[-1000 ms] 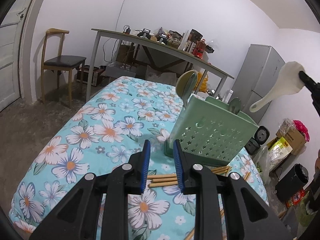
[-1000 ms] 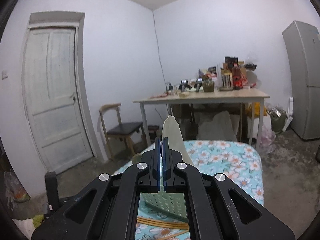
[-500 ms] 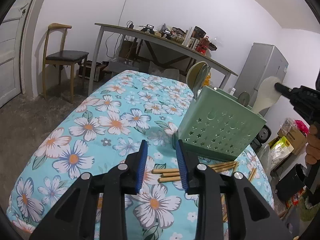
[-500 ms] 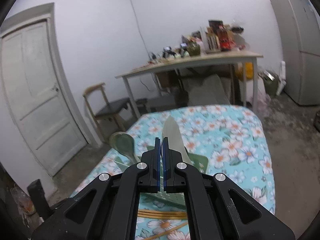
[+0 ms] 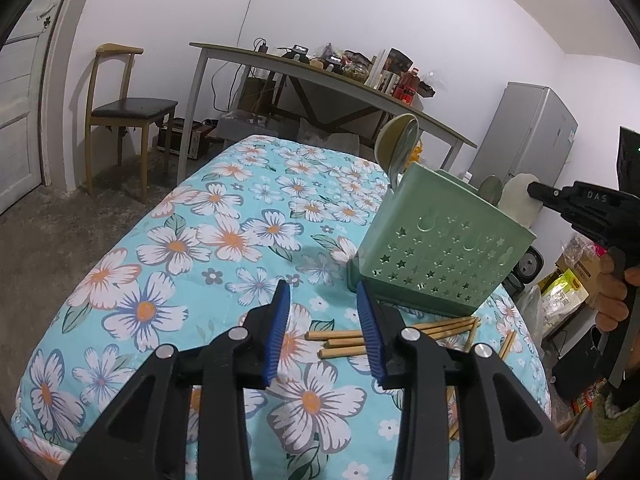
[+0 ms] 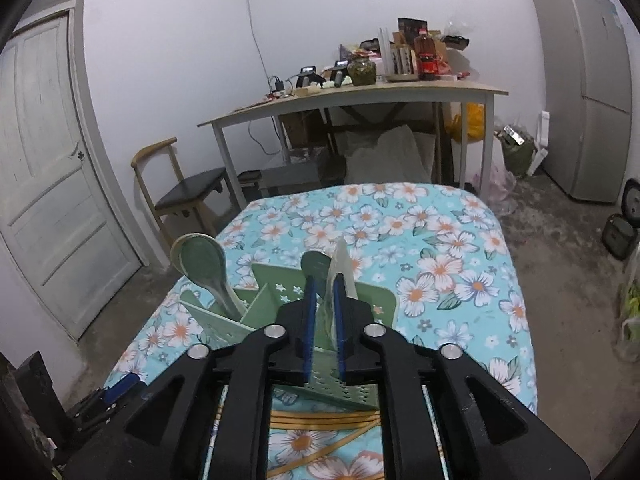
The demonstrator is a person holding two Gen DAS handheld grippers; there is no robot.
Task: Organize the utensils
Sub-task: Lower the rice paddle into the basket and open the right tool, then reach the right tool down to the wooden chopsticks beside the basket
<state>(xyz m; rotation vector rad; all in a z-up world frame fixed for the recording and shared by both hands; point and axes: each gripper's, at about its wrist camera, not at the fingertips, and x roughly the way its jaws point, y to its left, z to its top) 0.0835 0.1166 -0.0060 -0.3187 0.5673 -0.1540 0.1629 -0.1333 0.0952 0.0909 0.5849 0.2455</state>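
A green perforated utensil holder (image 5: 440, 252) (image 6: 280, 300) stands on the floral tablecloth. A green spoon (image 5: 398, 146) (image 6: 208, 268) and a smaller green utensil (image 6: 314, 266) stand in it. My right gripper (image 6: 323, 280) (image 5: 536, 192) is above the holder; its jaws have parted a little around a white spoon (image 6: 340, 276) (image 5: 518, 196), which stands in the holder between them. My left gripper (image 5: 323, 292) is open and empty, low over the cloth in front of the holder. Wooden chopsticks (image 5: 348, 344) (image 6: 320, 420) lie by the holder's base.
The floral-covered table (image 5: 200, 240) ends at a rounded far edge. Behind it stand a cluttered grey table (image 6: 360, 92), a wooden chair (image 5: 124, 108), a door (image 6: 44, 168) and a fridge (image 6: 584, 88). Boxes and bags (image 5: 568, 284) sit on the floor at right.
My right gripper has come down with the white spoon into the holder and its jaws have opened slightly. My left gripper has opened wider and shifted a little.
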